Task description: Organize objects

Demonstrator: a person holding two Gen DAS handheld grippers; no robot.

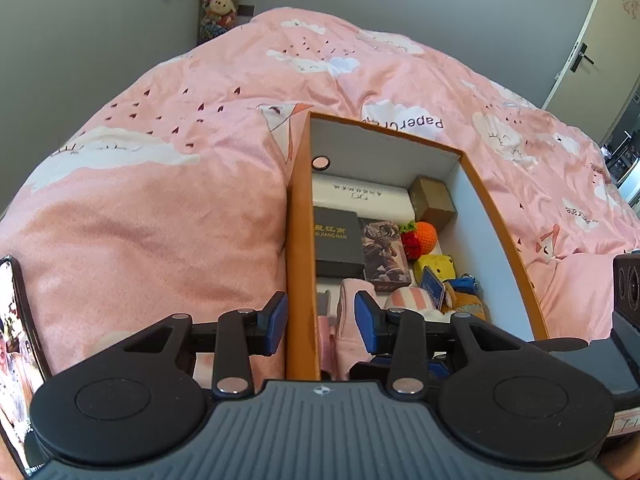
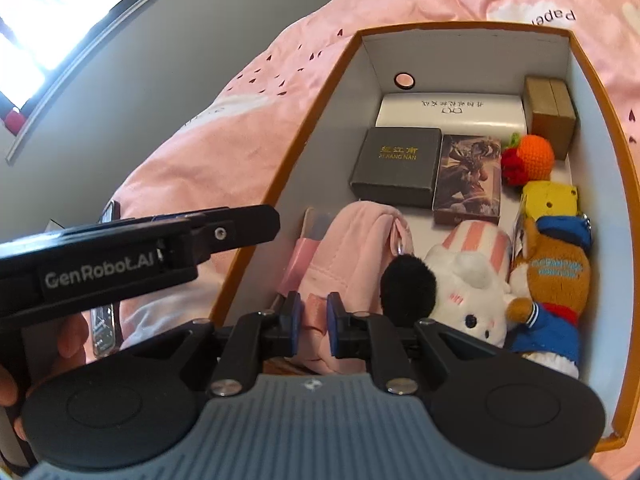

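An orange box (image 1: 298, 216) (image 2: 280, 172) with a white inside lies on the pink bed. It holds a pink pouch (image 2: 352, 248) (image 1: 352, 312), a white plush (image 2: 468, 276), a brown plush in blue (image 2: 556, 280), a dark box (image 2: 400, 164) and a picture card box (image 2: 470, 176). My left gripper (image 1: 322, 318) is open, its jaws straddling the box's left wall. My right gripper (image 2: 314, 322) is inside the box, shut on the pink pouch's near end.
Further in the box lie a white case (image 2: 452, 112), a small brown box (image 2: 550, 114), an orange crochet ball (image 2: 534, 156) and a yellow toy (image 2: 552, 200). The pink quilt (image 1: 160, 200) surrounds the box. A phone (image 1: 16, 360) is at the left. A door (image 1: 592, 40) stands far right.
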